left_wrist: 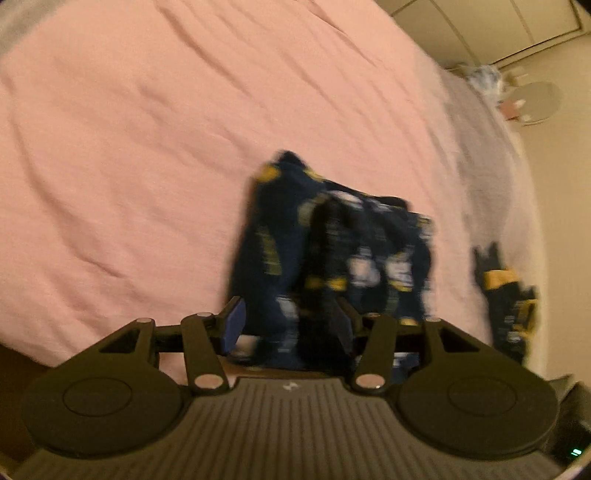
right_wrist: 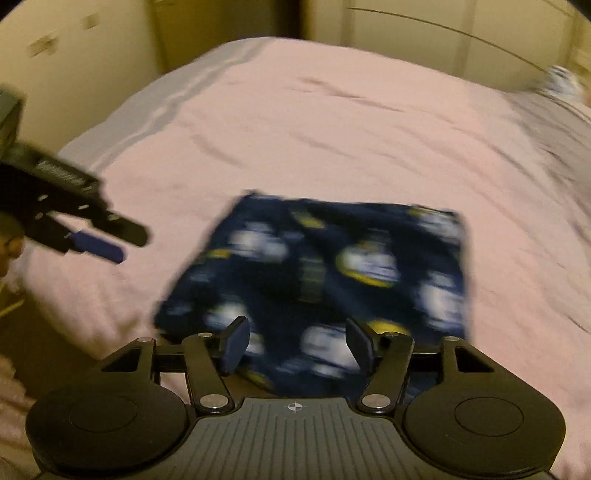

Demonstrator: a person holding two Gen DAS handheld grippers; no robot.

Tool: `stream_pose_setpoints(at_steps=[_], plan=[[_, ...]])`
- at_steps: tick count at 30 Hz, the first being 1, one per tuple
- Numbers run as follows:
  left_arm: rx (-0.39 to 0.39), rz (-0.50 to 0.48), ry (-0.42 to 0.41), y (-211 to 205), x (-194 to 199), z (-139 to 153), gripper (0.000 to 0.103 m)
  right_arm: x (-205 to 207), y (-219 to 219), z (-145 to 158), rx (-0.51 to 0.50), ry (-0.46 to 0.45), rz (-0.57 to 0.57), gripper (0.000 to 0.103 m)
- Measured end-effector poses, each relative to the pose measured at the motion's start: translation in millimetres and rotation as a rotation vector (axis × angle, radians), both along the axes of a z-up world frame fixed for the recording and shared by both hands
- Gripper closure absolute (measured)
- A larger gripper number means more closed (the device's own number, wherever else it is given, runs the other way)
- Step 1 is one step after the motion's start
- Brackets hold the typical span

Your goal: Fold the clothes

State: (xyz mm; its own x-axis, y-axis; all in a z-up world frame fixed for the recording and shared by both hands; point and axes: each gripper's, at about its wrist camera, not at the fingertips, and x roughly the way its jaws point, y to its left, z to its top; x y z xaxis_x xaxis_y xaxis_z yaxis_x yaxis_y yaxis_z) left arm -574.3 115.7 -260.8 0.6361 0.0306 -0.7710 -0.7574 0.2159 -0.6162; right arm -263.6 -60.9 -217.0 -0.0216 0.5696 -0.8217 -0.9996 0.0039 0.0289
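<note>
A dark blue garment with white and yellow prints (right_wrist: 325,269) lies on the pink bed sheet (right_wrist: 332,129), roughly folded into a rectangle; both views are motion-blurred. In the left wrist view the garment (left_wrist: 332,251) looks bunched and partly raised just ahead of my left gripper (left_wrist: 288,328), which is open with cloth between and beyond its fingers. My right gripper (right_wrist: 297,347) is open just over the garment's near edge. The left gripper also shows in the right wrist view (right_wrist: 122,243), left of the garment and apart from it.
The bed's near edge runs just below both grippers. A second dark and yellow piece of cloth (left_wrist: 506,295) lies at the right of the left wrist view. Cupboard doors (right_wrist: 406,33) stand beyond the bed. A round stool (left_wrist: 535,101) stands on the floor.
</note>
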Motion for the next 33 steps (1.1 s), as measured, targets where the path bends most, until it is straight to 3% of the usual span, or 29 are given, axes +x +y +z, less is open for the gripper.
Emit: stream_pose_setpoints(at_steps=[2, 5, 11, 12, 13, 14, 15, 19, 21, 24, 25, 27, 29, 33], plan=[[-0.033, 0.000, -0.055, 1, 13, -8, 0.049, 32, -8, -2, -0.033, 0.000, -0.147, 0.041], [-0.053, 0.009, -0.074, 4, 32, -21, 0.043, 85, -20, -14, -0.070, 0.096, -0.390, 0.041], [-0.038, -0.037, 0.006, 0, 61, -47, 0.040, 179, -35, -63, -0.087, 0.580, -0.860, 0.041], [-0.048, -0.032, -0.015, -1, 62, -52, 0.047, 188, -35, -71, -0.093, 0.634, -0.904, 0.041], [-0.056, -0.025, -0.045, -1, 63, -55, 0.071, 193, -33, -78, -0.102, 0.670, -0.934, 0.041], [-0.042, -0.032, -0.060, -2, 65, -54, 0.083, 197, -31, -84, -0.114, 0.686, -0.952, 0.041], [-0.021, -0.042, -0.071, -3, 66, -51, 0.085, 198, -26, -89, -0.129, 0.685, -0.950, 0.041], [0.263, -0.120, -0.086, -16, 56, 10, 0.087, 181, -2, -82, -0.138, 0.636, -0.808, 0.041], [0.302, -0.114, -0.060, -15, 42, 18, 0.087, 163, 12, -69, -0.145, 0.569, -0.674, 0.041], [0.345, -0.117, 0.038, -14, 27, 7, 0.087, 148, 19, -65, -0.159, 0.500, -0.601, 0.041], [0.338, -0.118, 0.072, -13, 25, -2, 0.087, 144, 21, -65, -0.163, 0.480, -0.582, 0.041], [0.239, -0.089, 0.106, -9, 18, -33, 0.085, 135, 24, -64, -0.171, 0.439, -0.544, 0.041], [0.142, -0.030, 0.079, -4, 12, -55, 0.083, 127, 28, -63, -0.179, 0.399, -0.505, 0.041], [0.086, -0.006, 0.051, 7, 12, -53, 0.076, 110, 35, -61, -0.195, 0.318, -0.429, 0.041]])
